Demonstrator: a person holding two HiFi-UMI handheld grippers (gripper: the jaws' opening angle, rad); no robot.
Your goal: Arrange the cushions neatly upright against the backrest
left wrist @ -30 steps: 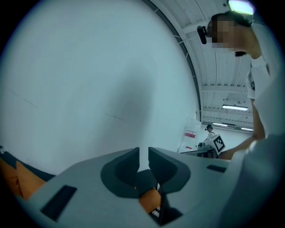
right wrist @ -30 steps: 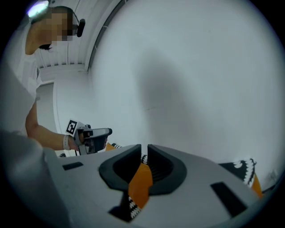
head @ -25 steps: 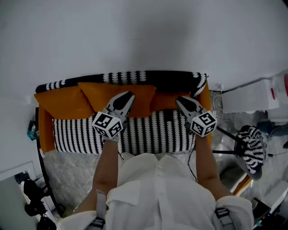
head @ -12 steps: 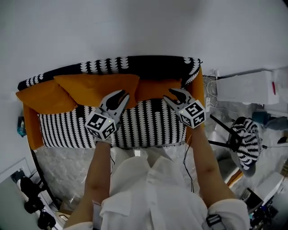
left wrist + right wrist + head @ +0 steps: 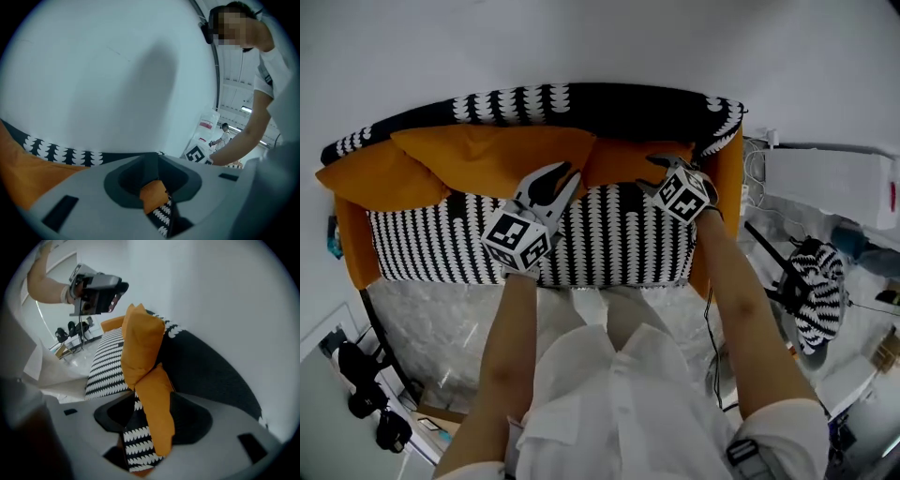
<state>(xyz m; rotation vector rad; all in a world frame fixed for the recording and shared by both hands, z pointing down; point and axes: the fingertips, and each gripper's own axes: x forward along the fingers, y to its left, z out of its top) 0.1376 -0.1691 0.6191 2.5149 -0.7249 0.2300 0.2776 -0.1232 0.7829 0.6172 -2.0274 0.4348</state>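
Three orange cushions lean on the sofa backrest (image 5: 581, 98): one at the left end (image 5: 380, 178), one in the middle (image 5: 492, 155), one at the right (image 5: 623, 164). My left gripper (image 5: 553, 178) hovers open over the striped seat (image 5: 609, 244), at the middle cushion's lower edge, with nothing held (image 5: 157, 187). My right gripper (image 5: 659, 173) is at the right cushion. Its jaws are opening, and that cushion's orange edge (image 5: 154, 404) stands loose between them, upright against the dark backrest (image 5: 211, 371).
The sofa's orange right arm (image 5: 729, 173) is just beside the right gripper. White boxes (image 5: 825, 183) and a patterned chair (image 5: 820, 295) stand to the right. Crinkled plastic sheet (image 5: 441, 328) covers the floor in front, with dark gear (image 5: 361, 403) at lower left.
My right gripper's jaws have spread apart at the right cushion. My left gripper has slid back off the middle cushion toward the seat. The head view has shifted lower over the sofa.
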